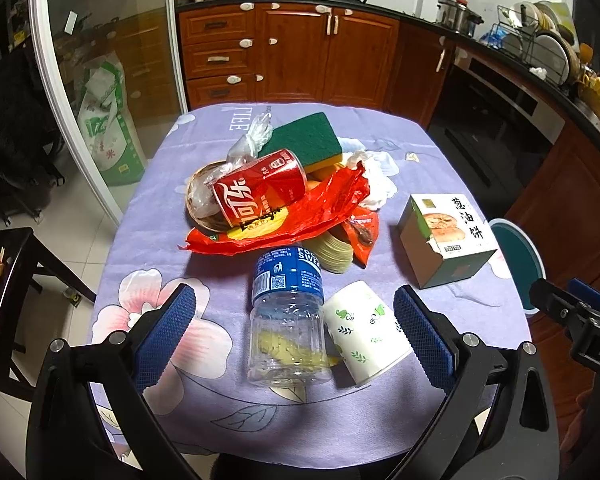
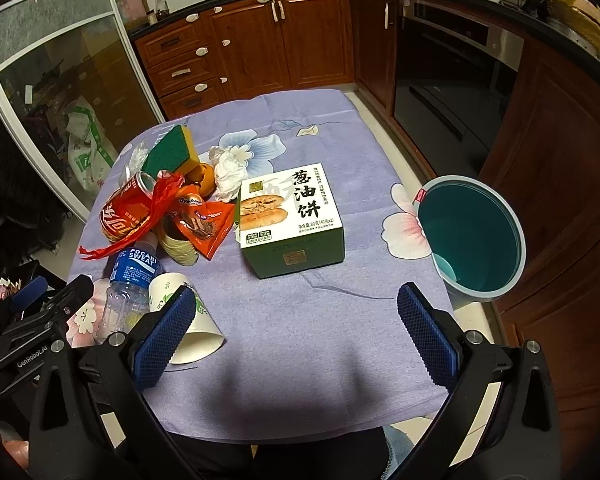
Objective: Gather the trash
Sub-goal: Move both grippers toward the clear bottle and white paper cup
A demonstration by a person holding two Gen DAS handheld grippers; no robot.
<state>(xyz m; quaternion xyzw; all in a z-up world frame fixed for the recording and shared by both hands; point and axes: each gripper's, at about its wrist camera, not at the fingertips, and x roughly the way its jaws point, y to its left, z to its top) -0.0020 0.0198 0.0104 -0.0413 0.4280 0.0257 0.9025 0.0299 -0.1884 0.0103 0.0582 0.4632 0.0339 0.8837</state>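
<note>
A pile of trash lies on the purple floral tablecloth point(image 1: 204, 408): a red cola can point(image 1: 258, 188), a red plastic wrapper point(image 1: 300, 220), a green sponge point(image 1: 304, 140), white tissue point(image 1: 380, 176). Nearer lie a clear Pocari Sweat bottle point(image 1: 288, 320) and a paper cup point(image 1: 366, 330) on its side. A pancake box point(image 2: 292, 220) stands mid-table. A teal bin point(image 2: 474, 236) stands right of the table. My left gripper point(image 1: 294, 334) is open, its pads either side of the bottle and cup. My right gripper point(image 2: 296, 334) is open and empty above the table's near edge.
Wooden kitchen cabinets point(image 1: 292, 52) and an oven point(image 2: 452, 80) line the back and right. A glass sliding door point(image 1: 100, 80) and a dark chair point(image 1: 12, 280) are on the left. An orange snack packet point(image 2: 204, 228) and stacked paper discs point(image 2: 178, 246) lie in the pile.
</note>
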